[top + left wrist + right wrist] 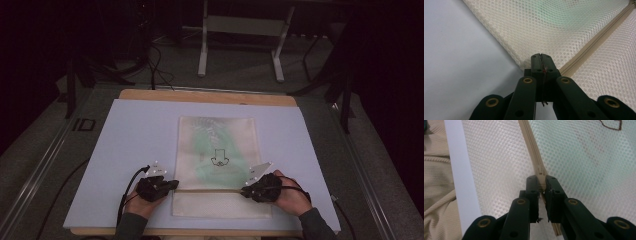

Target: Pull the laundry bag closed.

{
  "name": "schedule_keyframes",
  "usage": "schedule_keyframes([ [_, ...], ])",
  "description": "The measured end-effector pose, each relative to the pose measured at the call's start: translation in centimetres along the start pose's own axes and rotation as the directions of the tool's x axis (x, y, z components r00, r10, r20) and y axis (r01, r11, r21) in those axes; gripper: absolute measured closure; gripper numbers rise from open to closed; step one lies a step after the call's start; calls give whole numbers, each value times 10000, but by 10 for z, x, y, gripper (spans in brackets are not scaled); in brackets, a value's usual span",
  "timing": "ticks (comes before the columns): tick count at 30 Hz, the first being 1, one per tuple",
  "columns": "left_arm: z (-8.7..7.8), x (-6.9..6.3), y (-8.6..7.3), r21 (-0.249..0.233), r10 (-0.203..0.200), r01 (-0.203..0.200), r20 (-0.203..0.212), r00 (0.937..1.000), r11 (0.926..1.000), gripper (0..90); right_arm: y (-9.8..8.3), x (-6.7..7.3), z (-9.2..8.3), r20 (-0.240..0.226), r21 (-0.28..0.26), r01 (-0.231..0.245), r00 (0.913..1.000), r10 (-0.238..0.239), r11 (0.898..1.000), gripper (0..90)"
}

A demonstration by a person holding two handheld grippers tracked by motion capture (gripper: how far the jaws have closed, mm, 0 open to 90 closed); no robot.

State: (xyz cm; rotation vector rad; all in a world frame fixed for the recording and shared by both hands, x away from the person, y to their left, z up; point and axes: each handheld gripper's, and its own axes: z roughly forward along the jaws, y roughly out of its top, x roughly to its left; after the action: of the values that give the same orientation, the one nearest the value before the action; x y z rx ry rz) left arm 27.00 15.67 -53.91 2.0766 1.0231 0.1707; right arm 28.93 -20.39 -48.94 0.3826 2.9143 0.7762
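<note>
- Item: flat cream mesh laundry bag with a pale green garment faintly visible inside and a small dark line drawing on its front. It lies in the middle of the pale lilac-blue mat covering the wooden table.
- Fitting: beige zipper running straight across the bag near our edge, with a strip of mesh below it.
- Left gripper: we see its black jaws pressed together on the bag's left edge, right where the zipper tape ends, pinching a bit of mesh.
- Right gripper: jaws narrow, clamped on the small beige zipper slider at the right end of the zipper line.
- Step in hand, as we judge it: anchor one end and grip the slider, ready to run the zipper across.
- Next move, by our estimate: draw the slider along the tape toward the left gripper while that side holds the bag taut, staying level with the tape so the mesh does not bunch or the slider slip free.
</note>
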Motion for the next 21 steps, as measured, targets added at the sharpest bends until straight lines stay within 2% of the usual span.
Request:
schedule_keyframes([
  [21, 0, 0, 0, -13, -25, 26, 18, 10000, 10000, 895, -18, -5, -9, 126, 23, -387, 9992, 386, 9993, 823],
])
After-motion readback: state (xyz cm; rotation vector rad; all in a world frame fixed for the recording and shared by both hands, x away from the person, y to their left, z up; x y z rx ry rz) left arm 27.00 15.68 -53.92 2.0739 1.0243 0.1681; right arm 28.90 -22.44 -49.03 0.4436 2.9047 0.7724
